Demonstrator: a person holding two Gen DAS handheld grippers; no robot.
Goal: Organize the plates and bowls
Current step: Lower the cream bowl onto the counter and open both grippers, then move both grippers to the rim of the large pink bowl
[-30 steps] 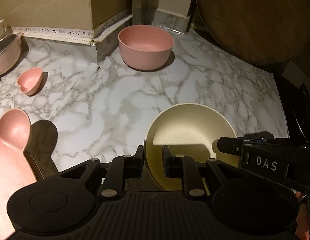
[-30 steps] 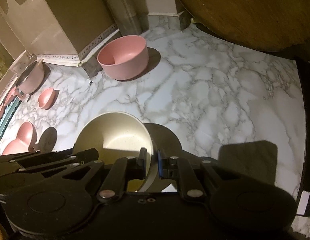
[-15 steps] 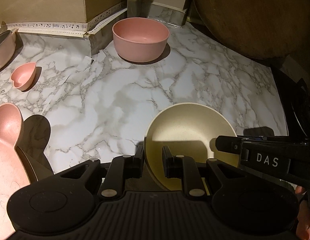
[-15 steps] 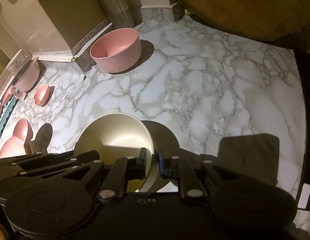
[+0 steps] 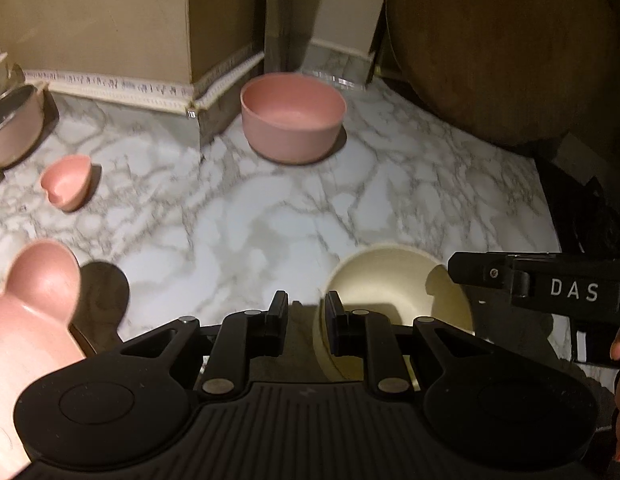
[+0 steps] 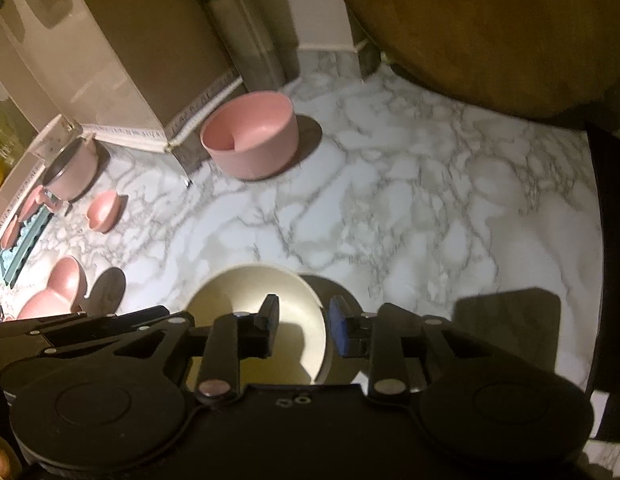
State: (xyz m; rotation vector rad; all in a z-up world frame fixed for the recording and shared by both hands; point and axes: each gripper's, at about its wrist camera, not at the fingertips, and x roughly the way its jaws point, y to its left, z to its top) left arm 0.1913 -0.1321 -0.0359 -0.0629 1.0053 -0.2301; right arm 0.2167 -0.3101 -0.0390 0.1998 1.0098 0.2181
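Note:
A cream bowl point(image 5: 389, 292) point(image 6: 238, 296) sits low over the marble counter point(image 5: 270, 220), close in front of both grippers. My left gripper point(image 5: 306, 316) is narrow, and the bowl's left rim lies against the inner face of its right finger. My right gripper point(image 6: 302, 318) straddles the bowl's right rim, one finger inside and the blue-padded finger point(image 6: 338, 326) outside. Its jaws are opening and the pads stand off the rim. A large pink bowl point(image 5: 294, 116) point(image 6: 250, 140) stands at the back by a cardboard box point(image 5: 110, 20).
On the left are a small heart-shaped pink dish point(image 5: 66, 184), a bear-eared pink plate point(image 5: 30, 312), a pink pot with a metal rim point(image 5: 14, 124) and a teal rack point(image 6: 26, 244). A round wooden board point(image 5: 509, 48) leans at the back right. Dark objects point(image 6: 613, 240) line the right edge.
My right gripper's jaws have spread apart and come off the bowl's rim. The cream bowl now looks smaller and lower. The left jaws keep the same narrow width.

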